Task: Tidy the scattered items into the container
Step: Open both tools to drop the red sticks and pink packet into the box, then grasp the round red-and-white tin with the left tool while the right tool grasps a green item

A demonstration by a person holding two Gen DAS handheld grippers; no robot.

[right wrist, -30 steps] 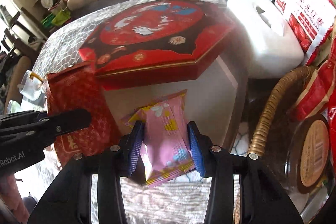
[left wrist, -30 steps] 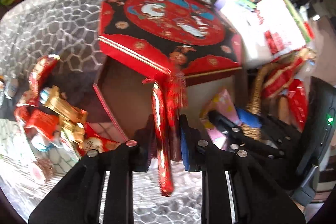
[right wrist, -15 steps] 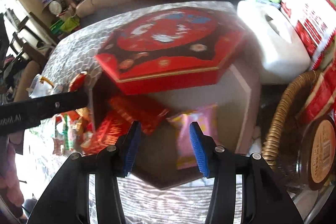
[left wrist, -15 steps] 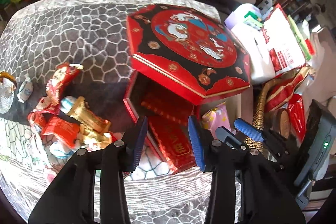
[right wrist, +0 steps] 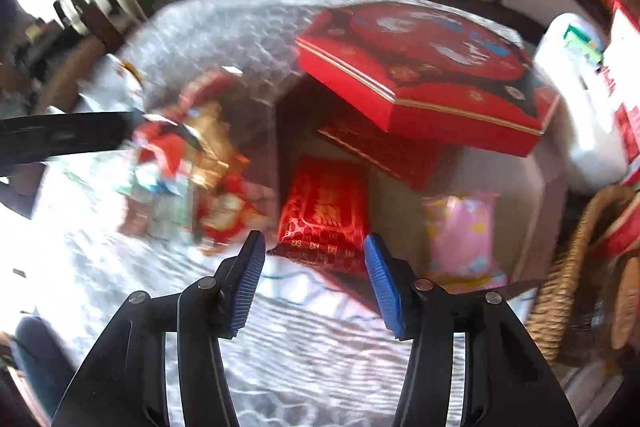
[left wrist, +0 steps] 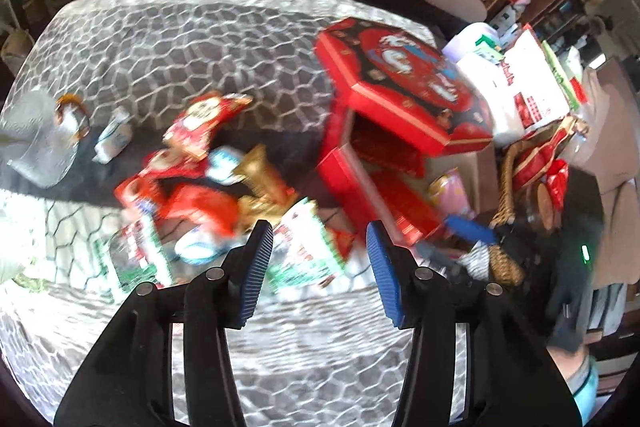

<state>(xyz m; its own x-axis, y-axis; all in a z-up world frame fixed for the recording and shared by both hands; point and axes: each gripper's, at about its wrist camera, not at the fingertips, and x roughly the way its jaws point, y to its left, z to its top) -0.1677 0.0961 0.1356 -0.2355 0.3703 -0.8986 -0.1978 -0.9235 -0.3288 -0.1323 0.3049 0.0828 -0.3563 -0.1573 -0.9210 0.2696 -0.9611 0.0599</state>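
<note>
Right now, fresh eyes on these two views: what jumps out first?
The big red hexagonal lid dominates, propped askew over the open box, which holds a red packet and a pink packet. Left of the box, a blurred heap of snack packets litters the patterned table. Both hand-held grippers, left and right, hang open and empty.

The red octagonal cardboard box (right wrist: 532, 195) has a plain matt brown inside, and its tilted red-and-black lid (right wrist: 424, 75) looks like smooth printed card with a soft sheen and thin gold edging. In the box lie a red foil packet (right wrist: 324, 223), glossy with gold print, and a pink plastic snack wrapper (right wrist: 460, 235), smooth and shiny; the heap of red, gold and white sweet wrappers (left wrist: 208, 203) on the worktop (left wrist: 168, 43) glints like foil and plastic film. The worktop's grey cover has a shiny crackle-patterned finish, the brown basket (right wrist: 568, 267) is rough woven wicker, and the black plastic fingers (left wrist: 256, 267) carry ribbed matt blue pads (left wrist: 384, 267).
</note>
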